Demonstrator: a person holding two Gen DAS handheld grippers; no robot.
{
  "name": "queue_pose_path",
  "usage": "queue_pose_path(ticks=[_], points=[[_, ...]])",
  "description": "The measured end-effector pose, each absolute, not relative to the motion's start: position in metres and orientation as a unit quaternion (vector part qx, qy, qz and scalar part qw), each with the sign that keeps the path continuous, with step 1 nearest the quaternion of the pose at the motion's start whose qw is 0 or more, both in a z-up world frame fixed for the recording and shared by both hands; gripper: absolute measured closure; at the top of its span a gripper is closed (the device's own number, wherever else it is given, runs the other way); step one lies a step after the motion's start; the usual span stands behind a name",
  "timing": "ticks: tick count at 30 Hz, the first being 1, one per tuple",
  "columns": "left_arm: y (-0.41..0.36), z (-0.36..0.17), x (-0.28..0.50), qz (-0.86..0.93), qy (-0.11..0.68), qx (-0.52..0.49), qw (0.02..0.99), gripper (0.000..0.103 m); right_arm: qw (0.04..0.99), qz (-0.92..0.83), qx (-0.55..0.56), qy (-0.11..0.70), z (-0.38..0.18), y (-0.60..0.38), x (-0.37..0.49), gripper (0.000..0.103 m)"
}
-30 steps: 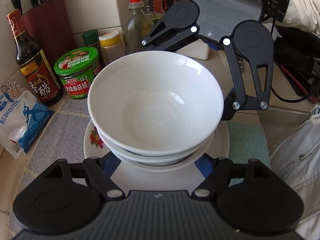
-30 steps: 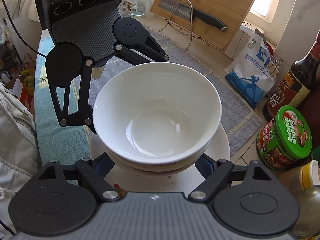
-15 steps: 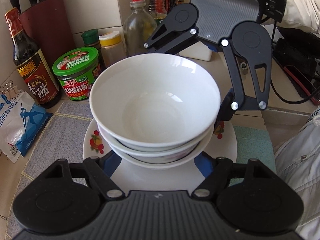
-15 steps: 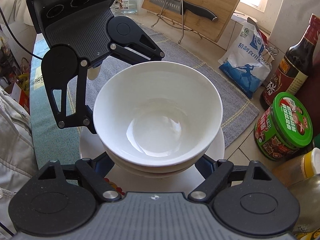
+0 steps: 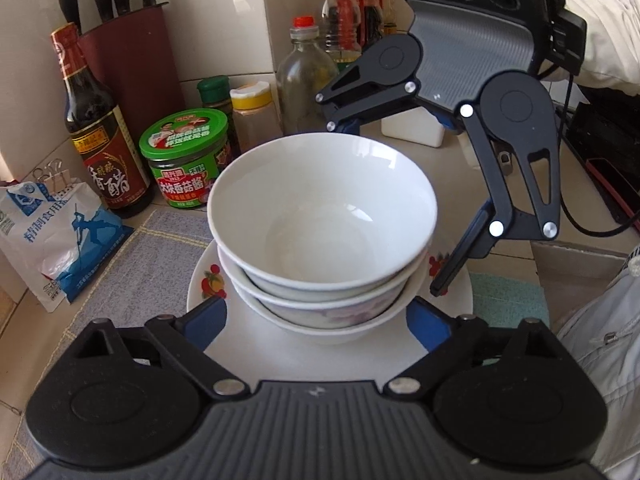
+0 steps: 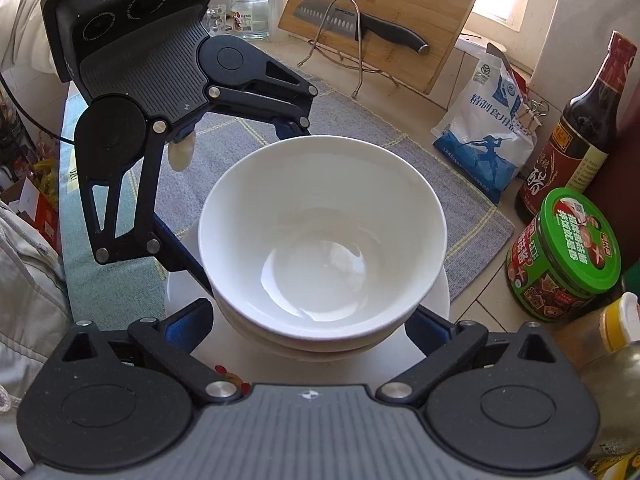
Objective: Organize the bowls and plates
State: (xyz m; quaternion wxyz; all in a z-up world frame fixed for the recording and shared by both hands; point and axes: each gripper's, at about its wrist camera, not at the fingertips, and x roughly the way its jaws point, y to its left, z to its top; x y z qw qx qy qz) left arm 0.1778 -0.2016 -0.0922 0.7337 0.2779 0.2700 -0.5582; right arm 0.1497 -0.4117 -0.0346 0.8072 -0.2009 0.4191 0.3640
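Both the left tool (image 5: 316, 316) and right tool (image 6: 308, 322), jaws just widened, flank the glossy, breakable, slippery bowls (image 5: 322, 216), best lifted under the plate (image 5: 320, 356) rim.

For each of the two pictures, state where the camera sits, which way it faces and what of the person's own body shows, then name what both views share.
Left wrist: on the left gripper, facing the bowl stack and wall bottles; white sleeve top right.
Right wrist: on the right gripper, facing the stack toward the cutting board; pale clothing at left.
Shared: the bowls, plate, green-lidded jar; each shows the other gripper, jaws just opened.
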Motion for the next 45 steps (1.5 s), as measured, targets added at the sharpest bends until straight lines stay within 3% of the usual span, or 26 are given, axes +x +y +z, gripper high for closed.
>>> queue_pose_path(ticks=[13, 20, 26, 32, 45], points=[[-0.114, -0.054, 0.132, -0.483, 0.145, 0.197, 0.841, 0.001, 0.874, 0.17, -0.219, 0.4, 0.017, -0.359, 0.101, 0.0], [-0.085, -0.035, 0.123, -0.392, 0.18, 0.135, 0.892, 0.001, 0.914, -0.065, -0.09, 0.39, 0.026, -0.332, 0.079, 0.0], [-0.066, -0.032, 0.117, -0.353, 0.236, 0.107, 0.899, 0.001, 0.909, -0.156, 0.034, 0.384, 0.015, -0.311, 0.045, 0.0], [-0.058, -0.024, 0.114, -0.299, 0.298, 0.093, 0.902, 0.001, 0.908, -0.192, 0.079, 0.363, 0.026, -0.291, 0.015, 0.0], [-0.051, -0.004, 0.105, -0.286, 0.287, 0.087, 0.91, 0.001, 0.917, -0.204, 0.076, 0.335, 0.046, -0.274, 0.0, 0.0]])
